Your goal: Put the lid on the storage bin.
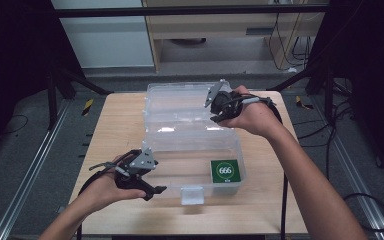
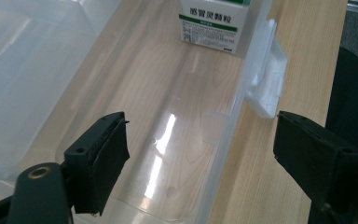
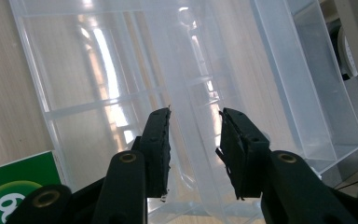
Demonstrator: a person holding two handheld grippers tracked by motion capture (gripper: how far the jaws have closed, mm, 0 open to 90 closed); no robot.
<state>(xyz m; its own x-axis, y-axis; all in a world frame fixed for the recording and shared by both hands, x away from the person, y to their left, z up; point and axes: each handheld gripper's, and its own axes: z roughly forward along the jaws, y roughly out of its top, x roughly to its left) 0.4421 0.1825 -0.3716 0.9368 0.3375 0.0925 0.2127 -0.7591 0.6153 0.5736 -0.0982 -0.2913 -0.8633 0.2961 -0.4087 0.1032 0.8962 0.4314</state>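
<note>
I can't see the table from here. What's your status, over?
Left gripper open, astride the clear box's front wall. Right gripper open at the raised lid. Green carton inside. Nothing obstructing.

Clear plastic boxes (image 1: 195,150): one is counted — lid (image 1: 180,102) open at 12 o'clock.
Green cartons (image 1: 225,171): one — at 4 o'clock inside the box.
Latches (image 1: 192,195): one, at 6 o'clock.
Grippers: two are held — left gripper (image 1: 152,186), right gripper (image 1: 215,107).
</note>
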